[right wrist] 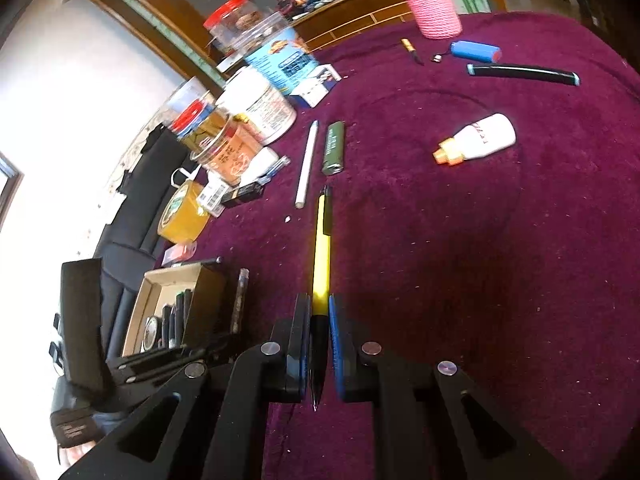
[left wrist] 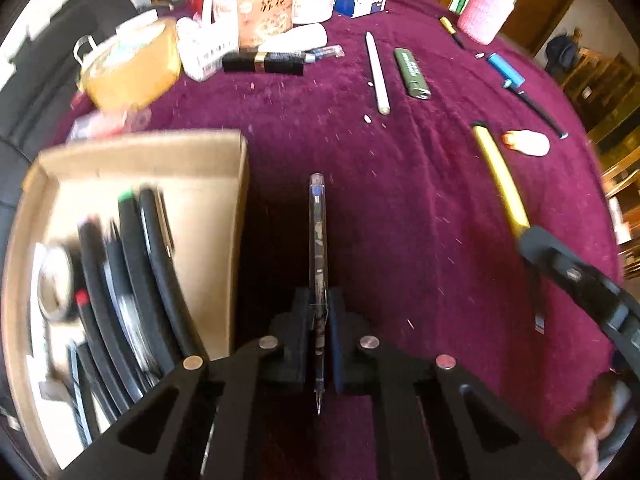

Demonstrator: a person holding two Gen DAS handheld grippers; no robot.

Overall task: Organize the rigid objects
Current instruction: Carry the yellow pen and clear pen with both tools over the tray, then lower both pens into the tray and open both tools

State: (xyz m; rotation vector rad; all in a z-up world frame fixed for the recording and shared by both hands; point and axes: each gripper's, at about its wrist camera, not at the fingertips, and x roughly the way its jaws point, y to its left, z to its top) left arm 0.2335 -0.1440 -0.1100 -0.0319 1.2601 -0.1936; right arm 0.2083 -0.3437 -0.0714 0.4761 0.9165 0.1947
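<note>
A clear-barrelled pen [left wrist: 317, 240] is clamped lengthwise between the closed fingers of the left gripper [left wrist: 319, 312], its tip pointing back toward the camera, and it is carried just right of the cardboard box [left wrist: 224, 148], apparently so that it can be dropped in parallel with the dark pens [left wrist: 132, 264] already lying there. A yellow pen [right wrist: 321, 264] with a black grip is pinched the same way by the right gripper [right wrist: 320, 320], held along the finger axis above the purple tablecloth [right wrist: 500, 280] (a grip that probably keeps a thin barrel from pivoting).

Items not yet collected are spread over the far cloth: a white pen [left wrist: 377, 72], a green lighter [left wrist: 412, 74], a blue cylinder [right wrist: 476, 51], a long black pen [right wrist: 522, 72] and a small white bottle [right wrist: 480, 139] with an orange cap. On the far left, jars and tins are crowded together; red Chinese characters can be seen on a tin [left wrist: 260, 8], and they are too blurred to be read with confidence. Printing on the lighter and the bottle cannot be made out. A barcode label is visible near the tape roll [right wrist: 184, 212].
</note>
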